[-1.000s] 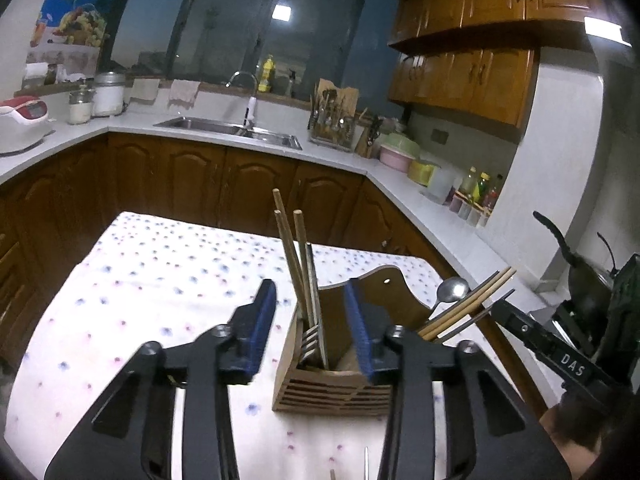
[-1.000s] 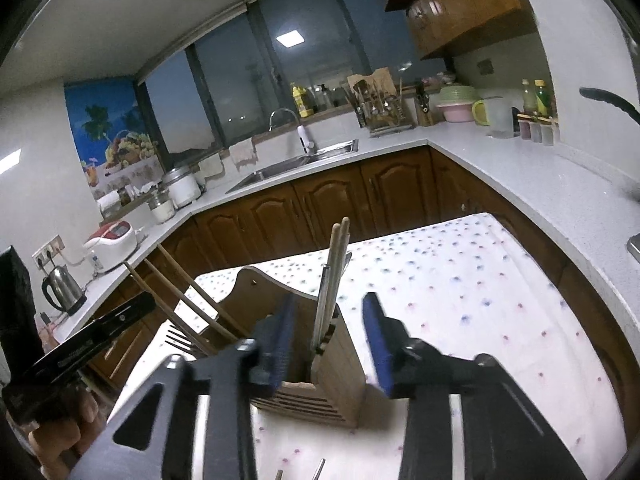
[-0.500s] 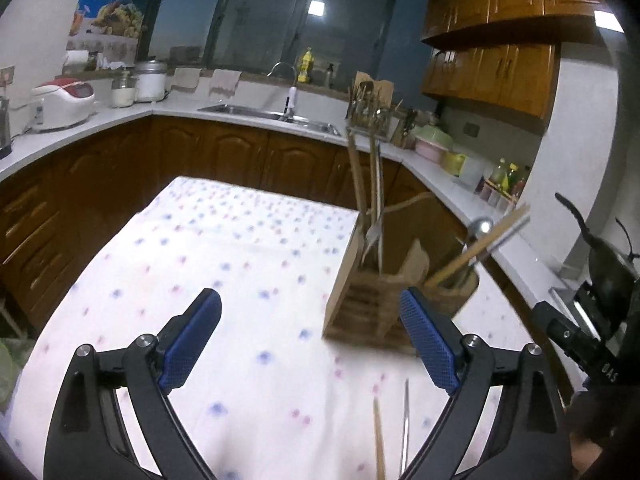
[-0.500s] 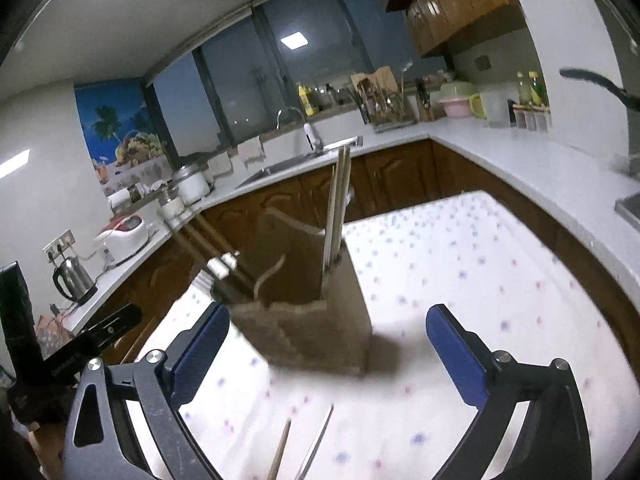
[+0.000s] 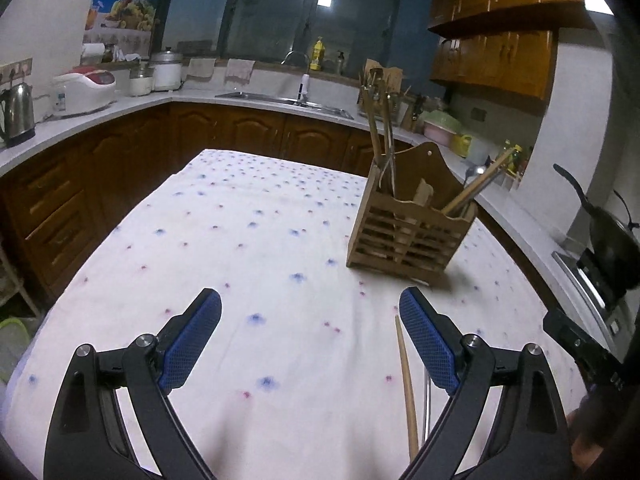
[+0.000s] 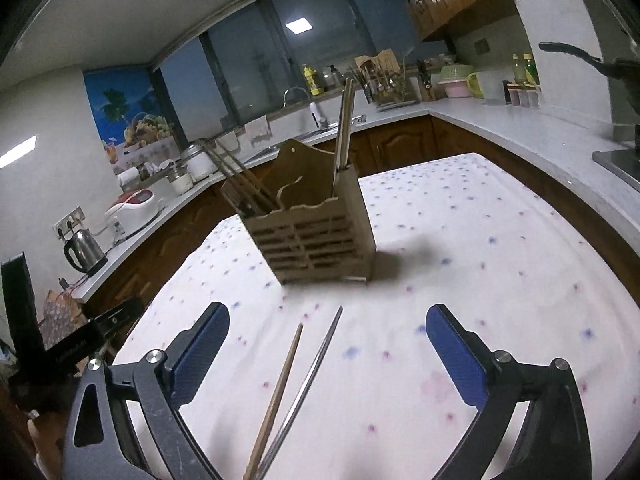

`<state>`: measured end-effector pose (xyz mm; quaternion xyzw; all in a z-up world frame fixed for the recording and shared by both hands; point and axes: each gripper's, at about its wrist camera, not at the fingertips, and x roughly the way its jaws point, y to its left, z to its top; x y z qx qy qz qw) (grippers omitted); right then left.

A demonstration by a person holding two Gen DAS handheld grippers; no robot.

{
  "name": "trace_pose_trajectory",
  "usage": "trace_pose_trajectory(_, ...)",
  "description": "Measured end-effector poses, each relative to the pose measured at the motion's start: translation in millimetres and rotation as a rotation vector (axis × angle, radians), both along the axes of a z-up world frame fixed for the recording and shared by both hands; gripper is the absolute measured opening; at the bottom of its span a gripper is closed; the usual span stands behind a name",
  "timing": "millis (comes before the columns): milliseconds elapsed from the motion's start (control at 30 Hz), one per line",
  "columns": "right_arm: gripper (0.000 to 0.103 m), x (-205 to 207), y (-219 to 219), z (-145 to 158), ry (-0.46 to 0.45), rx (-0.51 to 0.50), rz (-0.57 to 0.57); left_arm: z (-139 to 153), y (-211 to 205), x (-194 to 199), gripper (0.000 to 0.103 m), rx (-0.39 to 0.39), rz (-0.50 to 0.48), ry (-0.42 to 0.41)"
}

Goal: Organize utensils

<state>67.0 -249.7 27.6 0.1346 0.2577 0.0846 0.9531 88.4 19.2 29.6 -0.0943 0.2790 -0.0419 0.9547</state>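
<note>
Two loose chopsticks, wooden (image 6: 280, 388) and metal (image 6: 310, 376), lying lengthwise between right gripper's (image 6: 327, 354) wide-open, empty jaws; left gripper (image 5: 310, 342) equally open, empty, beside them; wooden utensil caddy (image 6: 316, 236) beyond.

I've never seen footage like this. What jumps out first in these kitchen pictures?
The wooden utensil holder stands out first, alone on the flower-dotted tablecloth with chopsticks and a spoon sticking out of it. Next come two loose chopsticks, one wooden chopstick and one metal chopstick, lying on the cloth in front of it. Each picture is framed by blue-padded jaws standing wide apart: the left hand-held gripper and the right hand-held gripper.
</note>
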Motion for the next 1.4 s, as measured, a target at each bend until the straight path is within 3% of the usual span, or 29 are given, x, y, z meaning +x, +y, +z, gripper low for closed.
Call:
trace_pose_trajectory(200, 0.1, -21.4, 2.4, 12.6, -0.05, -0.022, 0.0, 14.2, -5.3, -33.8, 0.094, 0.043, -0.011, -0.112)
trace_pose_trajectory(267, 0.103, -33.2, 1.4, 22.0, -0.106, -0.03, -0.007, 20.4, -8.7, -49.8, 0.102, 0.083, 0.004, -0.18)
trace_pose_trajectory(467, 0.103, -76.3, 9.7, 33.5, -0.306, -0.139, -0.052, 19.0, -15.1, -81.8, 0.103, 0.146, 0.043, -0.281)
trace_pose_trajectory(700, 0.103, -105.4, 23.1, 10.5, -0.344, -0.242, -0.057, 0.2, -21.5, -94.3, 0.103, 0.187, 0.044, -0.265)
trace_pose_trajectory(1400, 0.103, -117.5, 21.2, -23.1, -0.292, -0.211, -0.063, -22.3, -25.9, -100.7, 0.103, 0.23, 0.063, -0.224)
